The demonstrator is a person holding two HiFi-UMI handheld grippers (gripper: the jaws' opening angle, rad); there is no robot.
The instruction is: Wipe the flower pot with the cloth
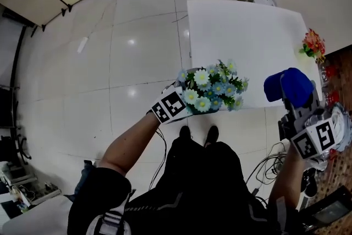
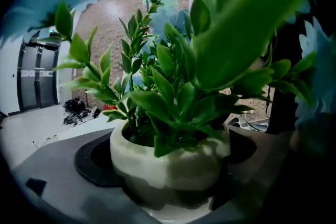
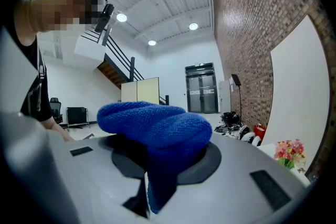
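Left tool point(image 1: 180, 103) clamped on round white flower pot point(image 2: 173, 166) with pale blue flowers point(image 1: 212, 88). Right tool point(image 1: 301, 111) pinching blue knitted cloth point(image 3: 157, 126), apart from pot.

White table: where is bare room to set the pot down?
Most of the white table is bare, from the far edge to the middle. Crowded: red flowers at its right edge; flower pot and blue cloth held over the near edge.

1. One flower pot point(image 2: 168, 165)
2. One blue cloth point(image 3: 157, 126)
3. Two grippers: left gripper point(image 1: 184, 104), right gripper point(image 1: 291, 99)
4. One white table point(image 1: 247, 36)
5. One red flower bunch point(image 1: 313, 44) at the table's right edge
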